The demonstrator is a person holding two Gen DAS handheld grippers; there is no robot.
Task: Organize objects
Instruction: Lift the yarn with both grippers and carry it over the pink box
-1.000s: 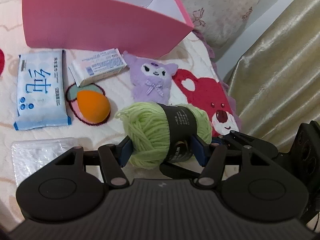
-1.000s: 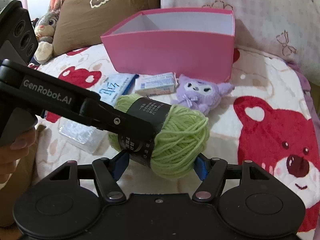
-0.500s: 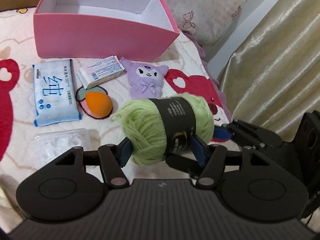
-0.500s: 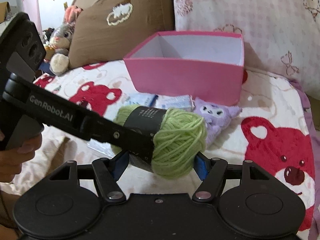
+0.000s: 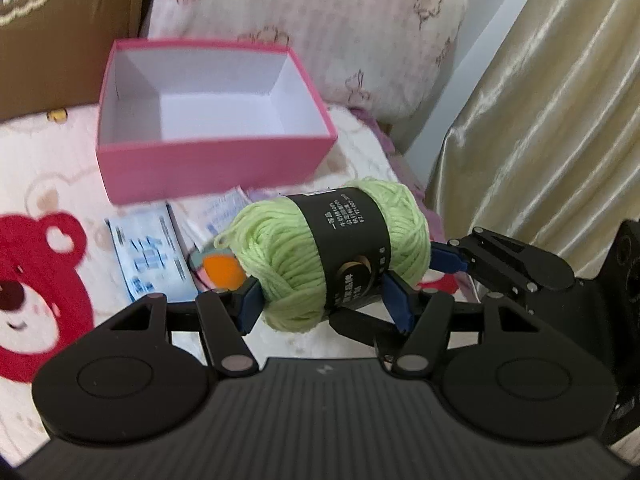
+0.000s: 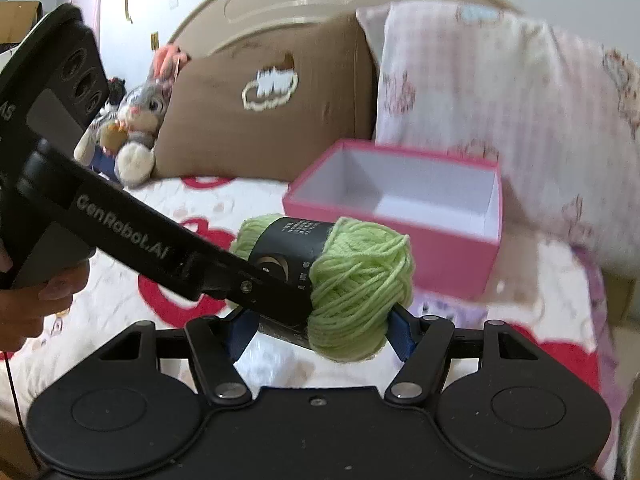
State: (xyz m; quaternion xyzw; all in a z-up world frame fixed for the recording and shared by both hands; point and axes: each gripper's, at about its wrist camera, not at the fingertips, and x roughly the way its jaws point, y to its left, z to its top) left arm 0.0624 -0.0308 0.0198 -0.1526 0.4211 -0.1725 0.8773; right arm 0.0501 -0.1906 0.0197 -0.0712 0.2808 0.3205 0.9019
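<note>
Jaws of both the left gripper (image 5: 322,300) and right gripper (image 6: 316,330) pinch the light-green yarn skein with black paper band (image 5: 332,252) aloft short of the open pink cardboard box (image 5: 208,168), so carry it level over the rim before loosening either.

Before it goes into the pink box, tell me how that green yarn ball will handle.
The green yarn ball looks soft and probably light: both the left gripper and the right gripper close on it. Its rounded shape may roll once dropped in the pink box. The paper band could slip.
</note>
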